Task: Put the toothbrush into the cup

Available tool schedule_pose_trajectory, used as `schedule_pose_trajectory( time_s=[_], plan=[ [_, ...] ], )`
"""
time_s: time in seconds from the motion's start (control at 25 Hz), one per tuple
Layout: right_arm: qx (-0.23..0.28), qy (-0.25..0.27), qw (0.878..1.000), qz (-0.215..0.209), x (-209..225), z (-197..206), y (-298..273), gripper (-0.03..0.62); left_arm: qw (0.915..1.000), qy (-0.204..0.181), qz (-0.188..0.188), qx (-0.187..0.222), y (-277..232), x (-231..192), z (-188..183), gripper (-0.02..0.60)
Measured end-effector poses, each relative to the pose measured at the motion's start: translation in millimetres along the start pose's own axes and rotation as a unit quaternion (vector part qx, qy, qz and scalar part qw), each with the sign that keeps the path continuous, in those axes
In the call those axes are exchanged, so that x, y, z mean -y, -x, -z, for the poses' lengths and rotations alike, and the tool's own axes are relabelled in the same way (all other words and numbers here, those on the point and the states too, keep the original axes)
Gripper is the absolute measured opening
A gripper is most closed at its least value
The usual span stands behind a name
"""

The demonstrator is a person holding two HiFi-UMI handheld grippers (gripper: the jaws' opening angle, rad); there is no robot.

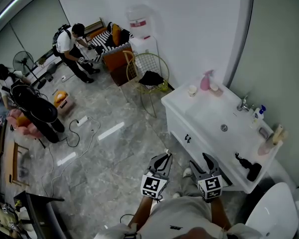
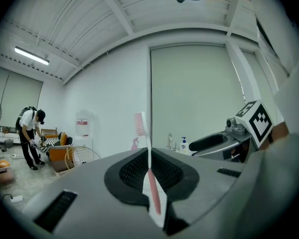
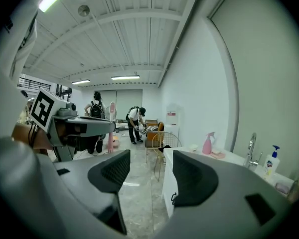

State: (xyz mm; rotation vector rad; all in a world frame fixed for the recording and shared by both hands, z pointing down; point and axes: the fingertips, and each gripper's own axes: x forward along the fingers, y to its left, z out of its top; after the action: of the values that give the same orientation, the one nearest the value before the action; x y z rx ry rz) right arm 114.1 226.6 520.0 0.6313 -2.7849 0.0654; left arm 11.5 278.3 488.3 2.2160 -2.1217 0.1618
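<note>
My left gripper (image 2: 149,156) is shut on a pink and white toothbrush (image 2: 141,126), which stands upright between the jaws with its head up. From the right gripper view the same toothbrush (image 3: 111,109) sticks up out of the left gripper (image 3: 95,127). My right gripper (image 3: 150,172) is open with nothing in it. In the head view both grippers, left (image 1: 163,159) and right (image 1: 208,160), hover over the floor just in front of the white vanity (image 1: 204,114). A small white cup (image 1: 192,89) stands at its far left corner. A pink cup (image 1: 265,148) holding something stands at its near right end.
On the vanity are a pink spray bottle (image 1: 206,80), a faucet (image 1: 244,103), a soap bottle (image 1: 259,112) and a black object (image 1: 249,168). A gold wire chair (image 1: 148,74) stands beyond it and a toilet (image 1: 273,214) at the lower right. People, a fan and cables occupy the far left floor.
</note>
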Motion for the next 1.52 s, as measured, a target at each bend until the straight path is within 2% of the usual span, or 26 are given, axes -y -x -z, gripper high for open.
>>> schedule_pose_trajectory(
  time_s=[0.68,1.08,1.52],
  plan=[
    [-0.012,0.01,0.999,-0.029,49,-19,-89,0.278,0.9996,0.011,-0.025,-0.003,-75,-58,-1,0.038],
    [-0.009,0.005,0.999,-0.049,91,-38,-146,0.278,0.9987,0.004,-0.049,-0.013,-130,-98,-15,0.038],
    [-0.002,-0.005,0.998,-0.059,142,-48,-192,0.278,0.998,-0.011,-0.059,-0.019,-190,-119,-27,0.038]
  ],
)
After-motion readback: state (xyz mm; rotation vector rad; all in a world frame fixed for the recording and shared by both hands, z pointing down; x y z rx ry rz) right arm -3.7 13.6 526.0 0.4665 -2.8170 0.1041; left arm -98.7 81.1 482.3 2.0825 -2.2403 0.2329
